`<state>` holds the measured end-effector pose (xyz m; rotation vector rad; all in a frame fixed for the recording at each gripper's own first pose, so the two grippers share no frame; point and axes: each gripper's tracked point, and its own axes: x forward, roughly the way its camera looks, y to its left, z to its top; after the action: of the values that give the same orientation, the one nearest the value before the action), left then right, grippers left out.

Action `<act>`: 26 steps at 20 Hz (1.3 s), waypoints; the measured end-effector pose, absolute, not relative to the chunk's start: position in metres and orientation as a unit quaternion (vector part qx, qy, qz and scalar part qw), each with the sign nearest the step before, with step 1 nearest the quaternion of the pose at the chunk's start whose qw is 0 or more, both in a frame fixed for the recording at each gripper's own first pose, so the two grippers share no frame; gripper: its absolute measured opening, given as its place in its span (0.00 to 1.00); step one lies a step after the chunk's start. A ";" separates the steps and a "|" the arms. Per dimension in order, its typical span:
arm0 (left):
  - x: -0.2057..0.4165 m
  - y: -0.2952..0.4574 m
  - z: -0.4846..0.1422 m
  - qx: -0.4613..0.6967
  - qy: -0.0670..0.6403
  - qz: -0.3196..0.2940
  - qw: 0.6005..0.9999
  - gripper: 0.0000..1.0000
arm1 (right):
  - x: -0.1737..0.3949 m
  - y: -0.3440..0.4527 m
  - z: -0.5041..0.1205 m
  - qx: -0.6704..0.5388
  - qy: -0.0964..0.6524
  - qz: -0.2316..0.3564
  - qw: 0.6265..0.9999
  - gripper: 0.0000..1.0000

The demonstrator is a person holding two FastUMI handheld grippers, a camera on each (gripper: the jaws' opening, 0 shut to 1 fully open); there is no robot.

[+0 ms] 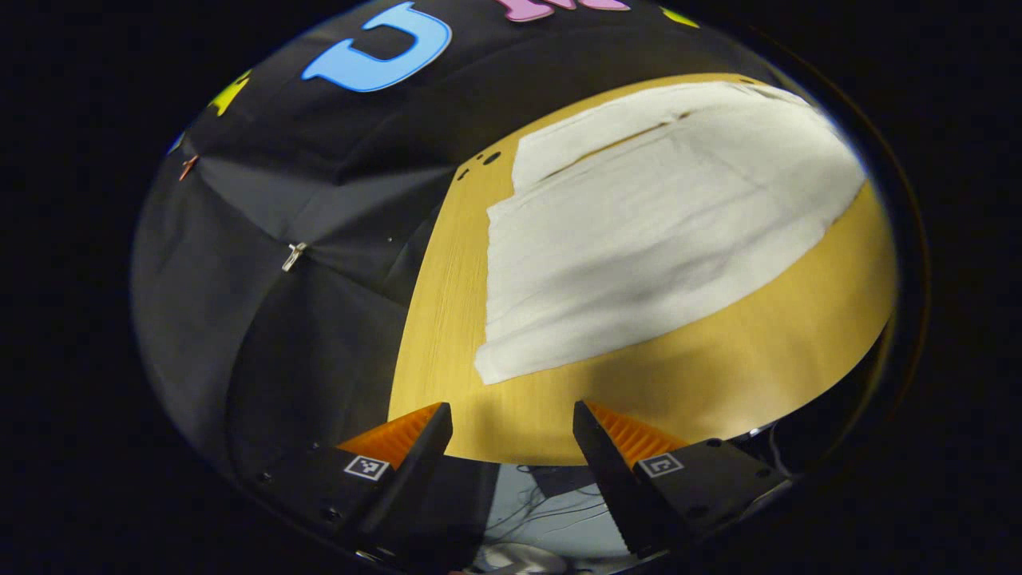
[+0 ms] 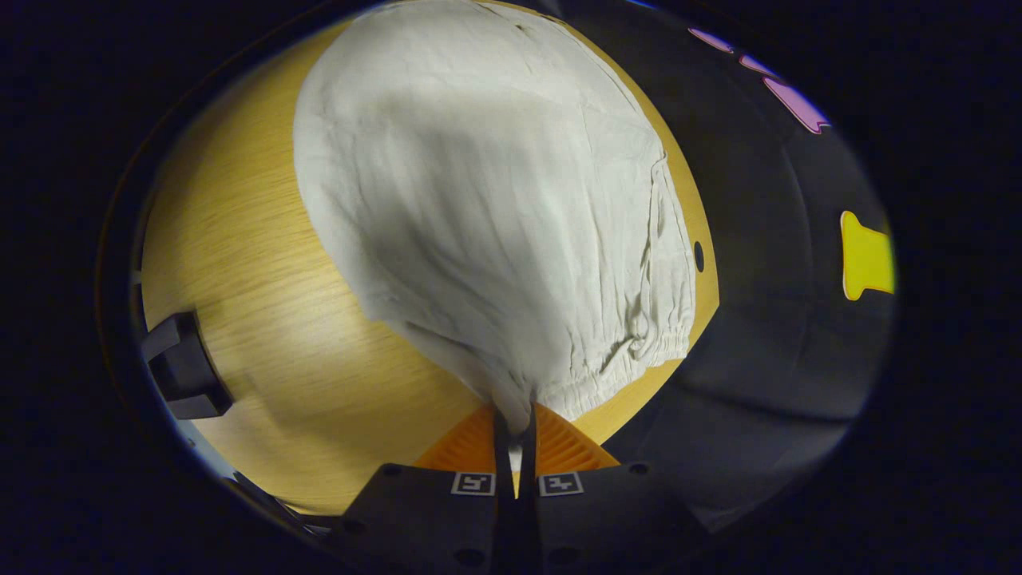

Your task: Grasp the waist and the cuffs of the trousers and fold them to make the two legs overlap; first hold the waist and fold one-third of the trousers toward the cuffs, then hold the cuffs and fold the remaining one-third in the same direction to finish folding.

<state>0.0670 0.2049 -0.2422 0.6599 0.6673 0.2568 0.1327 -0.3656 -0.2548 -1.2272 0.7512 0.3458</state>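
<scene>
In the left gripper view the pale trousers (image 1: 655,231) lie spread flat across the upper right of the wooden worktop (image 1: 718,383), black cloth hanging at the left. The left gripper (image 1: 512,431) hovers at the bottom over the worktop's near edge, fingers wide apart, touching nothing. In the right gripper view the right gripper (image 2: 516,435) sits bottom centre, fingers together, pinching the trousers' (image 2: 479,200) gathered elastic waist (image 2: 639,351). A dark part of the other gripper (image 2: 182,367) shows at the left edge.
</scene>
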 end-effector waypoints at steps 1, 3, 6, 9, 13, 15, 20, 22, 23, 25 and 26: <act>0.073 0.212 -0.245 0.337 0.324 0.108 0.877 0.97 | 0.133 -0.366 -0.256 -0.567 0.337 0.164 0.734 0.05; 0.088 0.219 -0.243 0.375 0.325 0.073 0.865 0.97 | 0.132 -0.365 -0.255 -0.593 0.330 0.178 0.713 0.05; 0.110 0.222 -0.241 0.420 0.336 0.013 0.843 0.97 | 0.132 -0.365 -0.256 -0.596 0.340 0.176 0.706 0.05; 0.123 0.217 -0.246 0.471 0.365 -0.080 0.799 0.92 | 0.132 -0.365 -0.255 -0.599 0.341 0.173 0.703 0.05; 0.144 0.217 -0.243 0.508 0.390 -0.133 0.756 0.85 | 0.132 -0.365 -0.255 -0.602 0.339 0.172 0.703 0.05; 0.151 0.213 -0.242 0.525 0.394 -0.151 0.739 0.81 | 0.133 -0.366 -0.255 -0.606 0.338 0.170 0.700 0.05; 0.159 0.205 -0.248 0.554 0.387 -0.173 0.716 0.55 | 0.133 -0.366 -0.255 -0.618 0.329 0.166 0.695 0.05; 0.162 0.208 -0.252 0.557 0.384 -0.177 0.714 0.34 | 0.133 -0.367 -0.254 -0.617 0.327 0.164 0.696 0.05; 0.160 0.208 -0.253 0.559 0.386 -0.178 0.712 0.25 | 0.133 -0.366 -0.254 -0.618 0.325 0.164 0.696 0.05; 0.158 0.207 -0.254 0.562 0.383 -0.179 0.711 0.16 | 0.134 -0.367 -0.254 -0.620 0.322 0.163 0.697 0.05; 0.157 0.206 -0.255 0.559 0.385 -0.179 0.713 0.14 | 0.134 -0.367 -0.254 -0.623 0.318 0.162 0.696 0.05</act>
<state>0.1574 0.2056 -0.2555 1.2382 0.8523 -0.3971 0.1338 -0.3670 -0.2540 -1.3894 0.7105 0.3621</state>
